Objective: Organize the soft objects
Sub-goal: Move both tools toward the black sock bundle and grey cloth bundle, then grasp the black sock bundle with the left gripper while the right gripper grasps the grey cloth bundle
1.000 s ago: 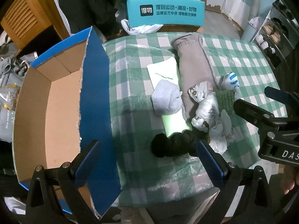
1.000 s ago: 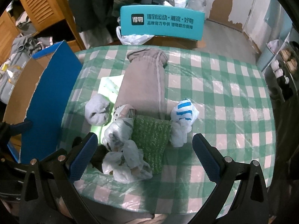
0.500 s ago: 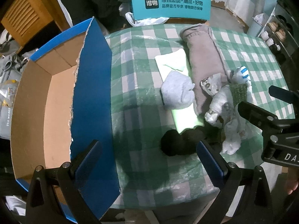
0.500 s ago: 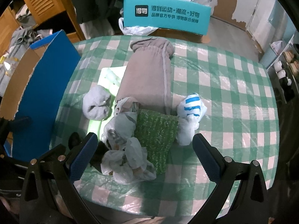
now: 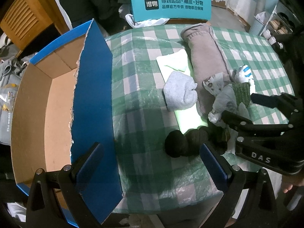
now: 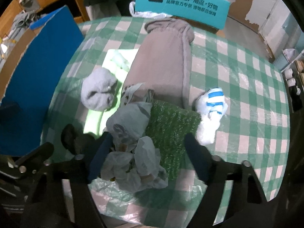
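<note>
Soft things lie in a heap on the checked table: a grey-brown rolled blanket [image 6: 165, 60], a grey sock ball [image 6: 98, 93], a black sock roll [image 5: 182, 142], a blue-striped white sock [image 6: 210, 102], a green fuzzy piece [image 6: 171, 129] and crumpled plastic bags [image 6: 133, 152]. My right gripper [image 6: 148, 152] points down over the heap. Its jaws are closing, with the bags and the green piece's near edge between them, not squeezed. My left gripper [image 5: 151, 161] hangs open over bare cloth just in front of the black roll, holding nothing. In the left wrist view the right gripper [image 5: 245, 104] is low over the bags [image 5: 222, 98].
An open cardboard box [image 5: 43, 104], blue outside, stands against the table's left side, its torn flap upright. A pale green foam sheet [image 5: 174, 62] lies under the grey sock. A teal chair back [image 5: 171, 5] is behind the table, wooden furniture at far left, shelves at right.
My right gripper has sunk toward the plastic bags and its jaws have narrowed around them. The left gripper has stayed open and about where it was.
</note>
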The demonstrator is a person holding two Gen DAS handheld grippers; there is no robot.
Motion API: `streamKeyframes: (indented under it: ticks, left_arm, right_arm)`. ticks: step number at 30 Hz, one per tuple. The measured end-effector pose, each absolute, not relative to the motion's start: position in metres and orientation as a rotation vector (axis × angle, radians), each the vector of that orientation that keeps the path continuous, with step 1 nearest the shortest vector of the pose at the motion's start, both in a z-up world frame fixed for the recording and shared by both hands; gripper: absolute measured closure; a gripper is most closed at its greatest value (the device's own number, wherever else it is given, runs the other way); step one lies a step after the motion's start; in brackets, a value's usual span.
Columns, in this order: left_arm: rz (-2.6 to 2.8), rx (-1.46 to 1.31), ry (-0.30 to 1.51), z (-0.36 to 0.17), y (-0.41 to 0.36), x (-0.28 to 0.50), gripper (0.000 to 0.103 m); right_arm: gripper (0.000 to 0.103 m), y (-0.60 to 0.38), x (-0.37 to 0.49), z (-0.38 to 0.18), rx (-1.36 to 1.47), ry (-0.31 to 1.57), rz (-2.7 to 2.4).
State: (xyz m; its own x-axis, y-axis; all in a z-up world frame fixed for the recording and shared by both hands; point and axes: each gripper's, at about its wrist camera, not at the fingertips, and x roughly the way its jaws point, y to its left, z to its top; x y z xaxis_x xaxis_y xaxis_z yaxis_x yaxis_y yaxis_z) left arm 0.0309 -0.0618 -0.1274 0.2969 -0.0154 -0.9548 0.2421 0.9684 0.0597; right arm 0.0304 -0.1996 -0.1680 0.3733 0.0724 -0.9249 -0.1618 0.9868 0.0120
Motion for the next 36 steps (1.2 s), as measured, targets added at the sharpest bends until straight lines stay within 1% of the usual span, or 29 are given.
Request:
streamKeyframes:
  ticks: [1, 2, 3, 5, 8, 9, 11, 17, 22, 24, 25, 26, 28, 30, 32, 36]
  left_arm:
    - [-0.174, 0.206, 1.261, -0.128, -0.062, 0.030, 0.001]
    - [-0.176, 0.203, 1.263, -0.128, -0.062, 0.030, 0.001]
    - [-0.181, 0.199, 1.268, -0.128, -0.062, 0.030, 0.001]
    - [-0.187, 0.186, 1.279, -0.130, -0.063, 0.029, 0.001]
    - [-0.190, 0.186, 1.283, -0.131, -0.065, 0.028, 0.001]
    - [-0.193, 0.183, 1.284, -0.131, -0.065, 0.028, 0.001]
    - [-0.200, 0.173, 1.287, -0.131, -0.066, 0.028, 0.001]
    - [-0.214, 0.176, 1.292, -0.132, -0.073, 0.027, 0.001]
    - [-0.225, 0.172, 1.305, -0.136, -0.080, 0.027, 0.001]
    - [-0.238, 0.175, 1.307, -0.137, -0.084, 0.027, 0.001]
    - [-0.243, 0.178, 1.309, -0.138, -0.087, 0.027, 0.001]
    - [-0.247, 0.182, 1.310, -0.139, -0.089, 0.027, 0.001]
    - [-0.252, 0.189, 1.317, -0.142, -0.092, 0.027, 0.001]
    - [-0.254, 0.190, 1.328, -0.147, -0.094, 0.029, 0.001]
    - [-0.257, 0.187, 1.343, -0.152, -0.096, 0.030, 0.001]
    - [-0.261, 0.183, 1.360, -0.159, -0.100, 0.035, 0.001]
  right_arm:
    - [0.035, -0.199, 0.030, -0.169, -0.081, 1.183, 0.157]
    - [0.043, -0.199, 0.029, -0.170, -0.077, 1.188, 0.166]
    - [0.048, -0.199, 0.029, -0.170, -0.075, 1.191, 0.176]
    - [0.065, -0.197, 0.027, -0.169, -0.072, 1.192, 0.195]
    - [0.076, -0.197, 0.024, -0.163, -0.071, 1.180, 0.207]
    - [0.077, -0.197, 0.023, -0.160, -0.066, 1.174, 0.211]
    - [0.084, -0.200, 0.021, -0.154, -0.050, 1.163, 0.214]
    - [0.085, -0.214, 0.016, -0.139, 0.009, 1.147, 0.229]
    - [0.084, -0.221, 0.016, -0.141, 0.047, 1.159, 0.245]
    - [0.079, -0.223, 0.016, -0.143, 0.048, 1.164, 0.240]
    - [0.072, -0.224, 0.016, -0.144, 0.055, 1.165, 0.240]
    - [0.069, -0.225, 0.016, -0.144, 0.060, 1.165, 0.240]
    - [0.066, -0.227, 0.016, -0.145, 0.062, 1.166, 0.235]
    - [0.058, -0.229, 0.016, -0.145, 0.067, 1.166, 0.228]
    - [0.048, -0.232, 0.016, -0.144, 0.080, 1.158, 0.226]
    - [0.044, -0.240, 0.018, -0.142, 0.100, 1.154, 0.213]
